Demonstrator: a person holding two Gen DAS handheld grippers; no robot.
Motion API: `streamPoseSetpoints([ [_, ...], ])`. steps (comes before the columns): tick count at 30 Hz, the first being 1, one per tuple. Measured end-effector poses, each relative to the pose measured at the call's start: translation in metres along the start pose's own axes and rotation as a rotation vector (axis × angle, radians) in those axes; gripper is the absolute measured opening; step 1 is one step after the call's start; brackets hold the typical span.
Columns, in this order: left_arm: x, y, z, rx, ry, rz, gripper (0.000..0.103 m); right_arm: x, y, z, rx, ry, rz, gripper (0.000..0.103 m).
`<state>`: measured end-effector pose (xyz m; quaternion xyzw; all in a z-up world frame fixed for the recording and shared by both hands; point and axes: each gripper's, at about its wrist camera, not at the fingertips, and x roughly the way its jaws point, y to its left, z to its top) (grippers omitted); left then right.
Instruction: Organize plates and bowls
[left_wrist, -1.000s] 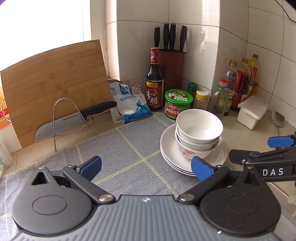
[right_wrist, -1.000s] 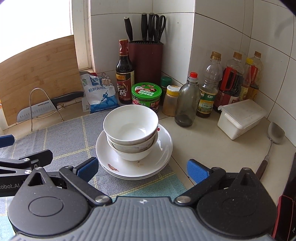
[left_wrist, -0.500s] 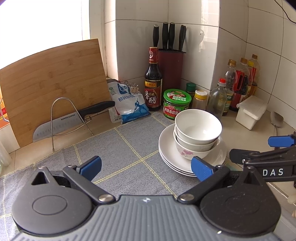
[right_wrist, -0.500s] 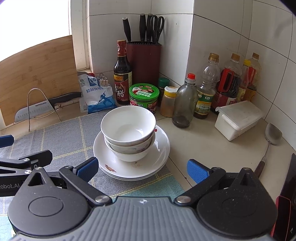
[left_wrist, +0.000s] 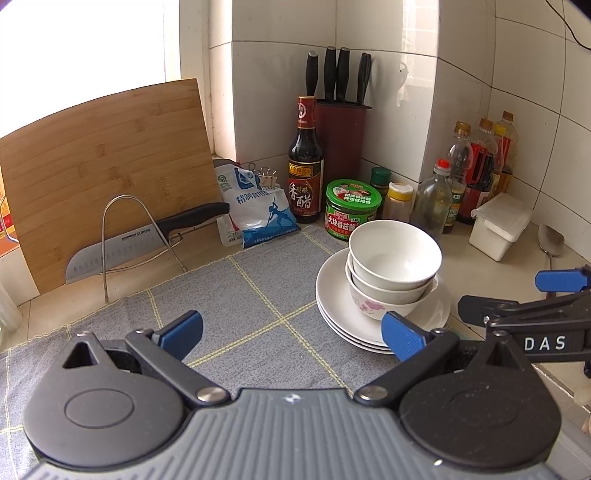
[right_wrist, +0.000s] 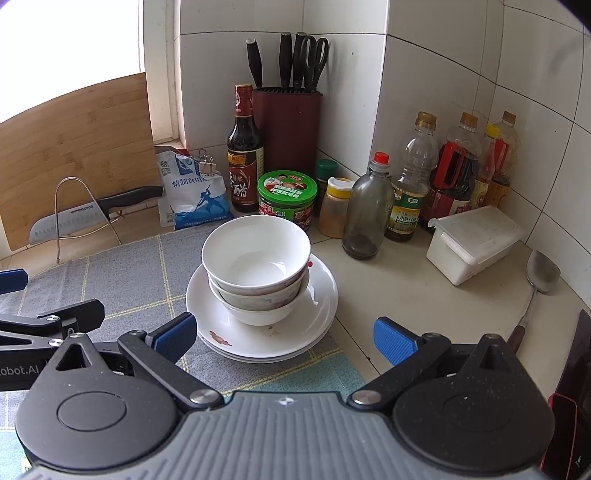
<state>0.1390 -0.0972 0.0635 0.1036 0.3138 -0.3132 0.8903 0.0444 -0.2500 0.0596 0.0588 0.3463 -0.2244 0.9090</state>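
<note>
We hold the left gripper (left_wrist: 291, 334) and right gripper (right_wrist: 282, 338) spread wide, both empty, near the nested bowls (right_wrist: 256, 264) (three, atop stacked plates (right_wrist: 314, 325)) at the grey mat's (left_wrist: 240, 295) edge.

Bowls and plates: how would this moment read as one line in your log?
left hand-held gripper open, empty | right hand-held gripper open, empty | bowls nested on stacked plates | plates partly on grey mat

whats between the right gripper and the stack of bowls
Nothing but the near rim of the plates under the bowls. In the right wrist view the right gripper has its jaws open, empty, facing the stack.
</note>
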Motion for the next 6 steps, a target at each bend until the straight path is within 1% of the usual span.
streamPoseSetpoints([
  [6,-0.0004,0.0004,0.0003,0.002,0.000,-0.002,0.102,-0.0013,0.0001,-0.0002,-0.002,0.000,-0.005,0.103],
])
